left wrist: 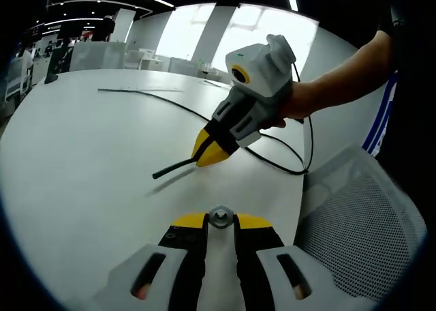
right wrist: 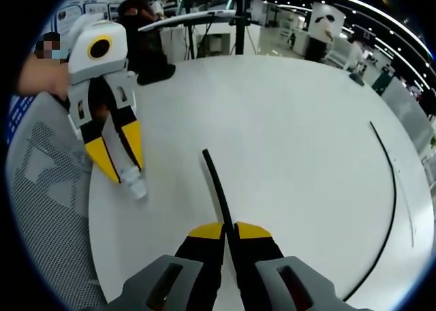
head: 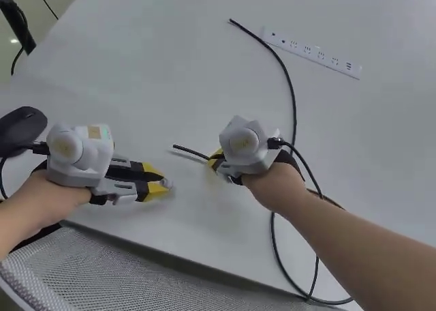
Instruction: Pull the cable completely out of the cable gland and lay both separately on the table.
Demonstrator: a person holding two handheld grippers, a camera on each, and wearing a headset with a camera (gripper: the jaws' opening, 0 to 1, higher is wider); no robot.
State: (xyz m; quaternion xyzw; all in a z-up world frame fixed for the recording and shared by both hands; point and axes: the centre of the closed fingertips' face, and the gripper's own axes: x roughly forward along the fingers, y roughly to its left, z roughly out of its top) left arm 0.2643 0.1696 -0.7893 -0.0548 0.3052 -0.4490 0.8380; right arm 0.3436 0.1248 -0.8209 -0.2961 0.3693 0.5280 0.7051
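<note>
Separately held, the two task parts sit apart over the white table [head: 204, 72]. At the near left, the left gripper [head: 155, 183] has its yellow-tipped jaws drawn narrow around the small grey cable gland [left wrist: 219, 217], which sits between the jaw tips, low over the tabletop near its front edge. To its right, the right gripper [left wrist: 204, 154] is clamped on the black cable [right wrist: 216, 181]. A short free end of the cable projects from the jaw tips toward the left, clear of the gland and slightly above the surface. A white power strip [head: 311, 52] lies at the far right of the table. A grey mesh chair [head: 102, 270] stands at the near edge. A black rounded object [head: 20, 123] rests at the far left; what it is cannot be told.
</note>
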